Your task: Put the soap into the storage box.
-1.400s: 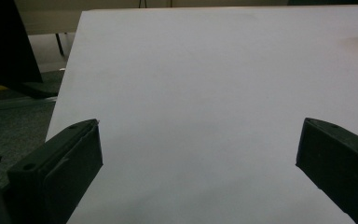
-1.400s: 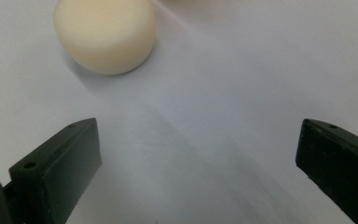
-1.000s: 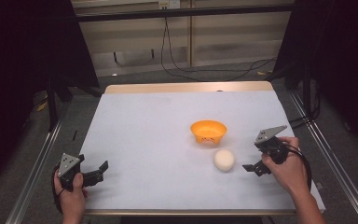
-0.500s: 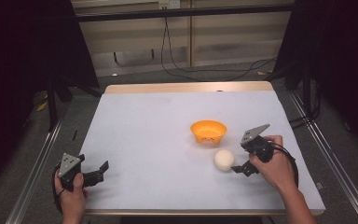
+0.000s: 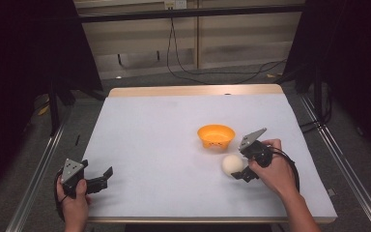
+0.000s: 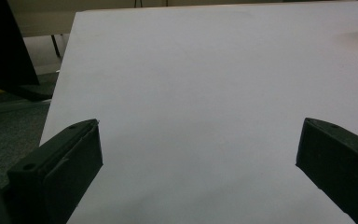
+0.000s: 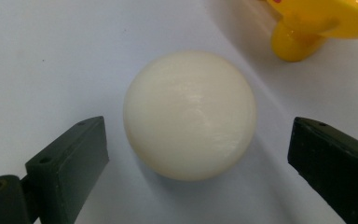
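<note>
A cream-white ball [image 5: 232,164] [image 7: 189,114] lies on the white table [image 5: 164,135] just in front of an orange bowl [image 5: 216,136] [image 7: 326,23]. My right gripper [image 5: 240,163] [image 7: 198,140] is open, its jaws standing on either side of the ball without touching it. My left gripper [image 5: 105,177] [image 6: 198,144] rests open at the table's front left corner, with bare table between its jaws.
The table's wooden far edge [image 5: 193,90] runs along the back. Metal rails [image 5: 34,179] flank the table on both sides. Cables [image 5: 212,72] lie on the floor beyond it.
My right gripper has moved left toward the ball, and its jaws now flank it. The left gripper has stayed in place.
</note>
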The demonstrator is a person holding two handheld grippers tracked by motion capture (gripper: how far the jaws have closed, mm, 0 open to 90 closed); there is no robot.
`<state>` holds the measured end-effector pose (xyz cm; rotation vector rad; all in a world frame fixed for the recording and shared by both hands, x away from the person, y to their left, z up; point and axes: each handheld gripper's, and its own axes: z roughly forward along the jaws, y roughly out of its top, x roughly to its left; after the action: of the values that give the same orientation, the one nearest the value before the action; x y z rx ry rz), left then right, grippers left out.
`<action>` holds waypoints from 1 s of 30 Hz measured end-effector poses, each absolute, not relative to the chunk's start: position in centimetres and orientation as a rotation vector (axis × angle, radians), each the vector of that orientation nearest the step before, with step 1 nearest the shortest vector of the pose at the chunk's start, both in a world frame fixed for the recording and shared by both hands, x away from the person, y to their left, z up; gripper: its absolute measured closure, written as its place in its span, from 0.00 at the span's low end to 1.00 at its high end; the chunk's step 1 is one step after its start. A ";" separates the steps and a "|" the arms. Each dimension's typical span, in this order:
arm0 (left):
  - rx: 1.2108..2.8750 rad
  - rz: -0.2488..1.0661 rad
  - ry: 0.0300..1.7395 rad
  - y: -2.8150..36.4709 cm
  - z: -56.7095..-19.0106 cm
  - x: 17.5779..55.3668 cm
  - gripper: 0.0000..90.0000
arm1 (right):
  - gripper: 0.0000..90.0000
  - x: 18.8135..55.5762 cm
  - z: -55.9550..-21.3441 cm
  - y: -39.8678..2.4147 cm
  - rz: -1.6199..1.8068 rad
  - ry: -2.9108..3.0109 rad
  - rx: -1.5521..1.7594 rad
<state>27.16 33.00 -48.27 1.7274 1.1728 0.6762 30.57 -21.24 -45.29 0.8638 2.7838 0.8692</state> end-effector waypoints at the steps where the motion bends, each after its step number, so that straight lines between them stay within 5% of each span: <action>1: 1.728 0.679 1.175 33.0 -48.3 27.2 0.00 | 0.06 30.6 -45.3 -21.2 0.861 2.785 0.861; 30: 1.727 0.675 1.172 33.0 -48.3 27.2 0.00 | 0.19 31.1 -46.6 -19.4 0.763 2.798 0.844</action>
<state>27.17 33.00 -48.28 1.7272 1.1719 0.6755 31.09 -19.42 -46.61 0.8444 2.7980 0.7630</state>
